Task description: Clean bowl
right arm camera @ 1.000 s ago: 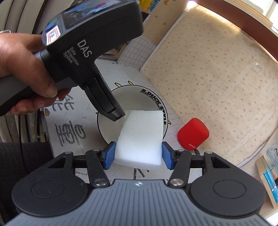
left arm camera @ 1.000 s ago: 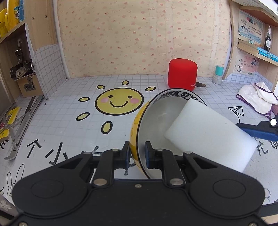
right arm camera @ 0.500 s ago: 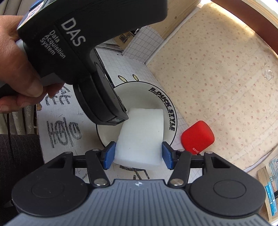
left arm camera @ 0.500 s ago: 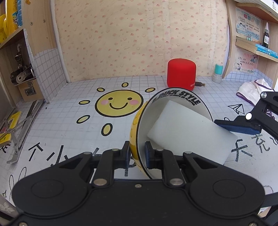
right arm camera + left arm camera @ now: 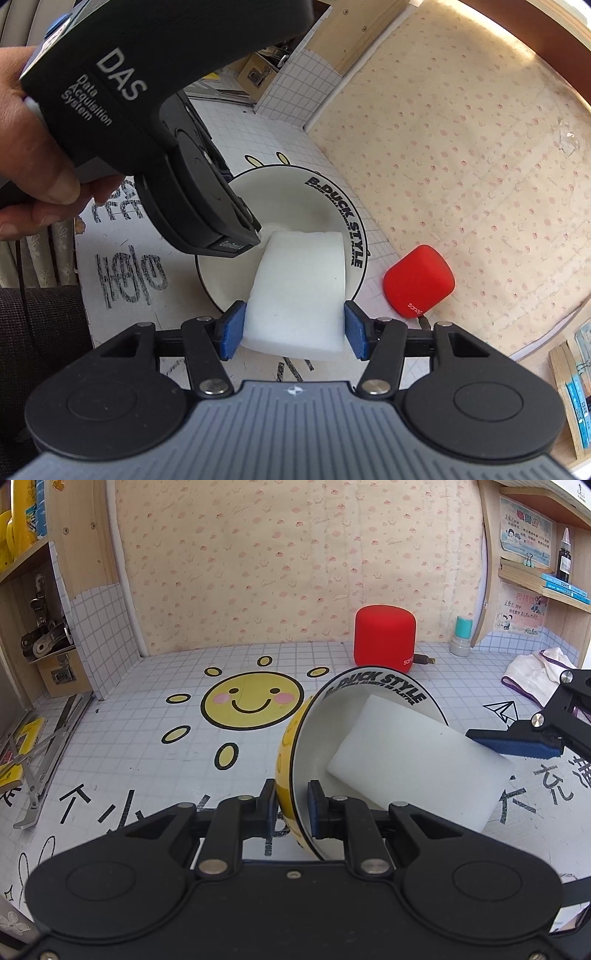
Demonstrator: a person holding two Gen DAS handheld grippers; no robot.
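A bowl (image 5: 325,738), yellow outside and white inside with black lettering on its rim, is tilted on its side above the table. My left gripper (image 5: 291,801) is shut on its near rim, one pad outside and one inside. A white sponge block (image 5: 417,768) reaches into the bowl's hollow. In the right wrist view my right gripper (image 5: 293,332) is shut on the sponge (image 5: 299,291), whose far end touches the inside of the bowl (image 5: 288,199). The left tool's black body (image 5: 155,122), held by a hand (image 5: 40,173), covers the bowl's left part.
A red cylinder speaker (image 5: 384,642) stands at the back near the wall, a small teal-capped bottle (image 5: 461,638) to its right. A white cloth (image 5: 535,672) lies at the far right. Shelves flank both sides; a metal stand (image 5: 40,760) lies at the left.
The sponge and right gripper have slid deeper into the bowl and a little leftward in the left wrist view. The bowl stays held in place.
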